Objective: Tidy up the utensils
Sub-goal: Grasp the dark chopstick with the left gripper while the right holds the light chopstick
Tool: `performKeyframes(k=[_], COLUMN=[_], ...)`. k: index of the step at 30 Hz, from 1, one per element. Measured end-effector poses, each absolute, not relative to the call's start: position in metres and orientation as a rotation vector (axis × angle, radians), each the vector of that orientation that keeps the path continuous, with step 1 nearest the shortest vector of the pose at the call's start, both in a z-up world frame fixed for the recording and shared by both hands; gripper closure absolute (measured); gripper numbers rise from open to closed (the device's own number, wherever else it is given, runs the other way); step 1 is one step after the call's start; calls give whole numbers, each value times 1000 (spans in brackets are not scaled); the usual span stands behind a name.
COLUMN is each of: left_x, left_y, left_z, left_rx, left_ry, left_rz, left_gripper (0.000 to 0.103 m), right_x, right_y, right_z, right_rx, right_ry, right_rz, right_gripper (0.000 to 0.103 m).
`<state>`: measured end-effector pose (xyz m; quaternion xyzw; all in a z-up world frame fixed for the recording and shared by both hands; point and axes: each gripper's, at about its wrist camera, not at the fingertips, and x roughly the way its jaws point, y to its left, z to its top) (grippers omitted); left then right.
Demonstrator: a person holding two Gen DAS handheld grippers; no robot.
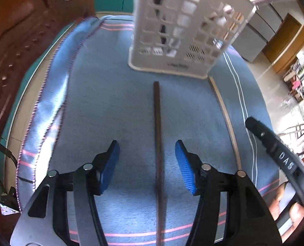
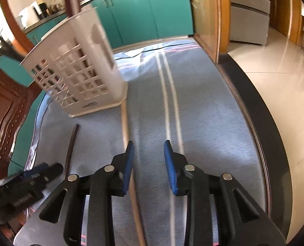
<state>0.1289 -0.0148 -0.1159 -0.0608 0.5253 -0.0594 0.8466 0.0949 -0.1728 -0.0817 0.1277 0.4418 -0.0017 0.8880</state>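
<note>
A dark brown chopstick (image 1: pixel 157 135) lies on the blue striped cloth (image 1: pixel 110 102), running straight away from me. My left gripper (image 1: pixel 147 153) is open and straddles it; neither blue pad touches it. Beyond its far tip stands a white perforated utensil basket (image 1: pixel 182 30) with dark utensils inside. A pale wooden chopstick (image 1: pixel 226 121) lies to the right. In the right wrist view my right gripper (image 2: pixel 148 149) is open, and the pale chopstick (image 2: pixel 124 121) runs beneath its left finger, not gripped. The basket (image 2: pixel 76 67) and dark chopstick (image 2: pixel 70 147) lie to its left.
A carved wooden chair (image 1: pixel 18 51) stands close on the left. The cloth is folded over along its left side (image 1: pixel 55 71). The table's dark edge (image 2: pixel 254 123) curves on the right, with tiled floor (image 2: pixel 285 82) beyond. Teal cabinets (image 2: pixel 141 10) lie behind.
</note>
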Motion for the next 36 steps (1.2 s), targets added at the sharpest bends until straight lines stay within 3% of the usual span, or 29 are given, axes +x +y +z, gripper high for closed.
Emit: performKeyframes(k=[6,8,11,16,18,24,32,34,36], left_x=[128,126,127,130,130,133,135,136,139], left_y=[-22,-21,-13,0,5,10,5,3,-1], left_z=[-116,-116,-114,-113,-113,-113,-112,-113,-113], left_rx=[-96,-73,-57,-100,-116,-121,-114,-106,-101], left_ry=[1101,1096,1097,1112,1120,1127,1129,1129,1130], left_rz=[-98,-67,-52,-38,-25,-11,-2,-2,-1], left_gripper=[45,62,77,77,76,64,57,55,53], right_x=[95,94,94,99,110,147,151,148,143], right_y=[-178,-177,-176,-172,-161,-117,-108,-110,-110], right_z=[-86,-85,-85,-85,-83,-82,-97,-97,-96], right_rx=[277,276,273,245,193,-37,-60,-58,-55], right_ry=[935,932,934,937,968,1008,1024,1019,1011], right_rz=[-17,-16,-13,-15,35,107,101,94,90], right_gripper=[69,69,68,67,60,60,59,63,78])
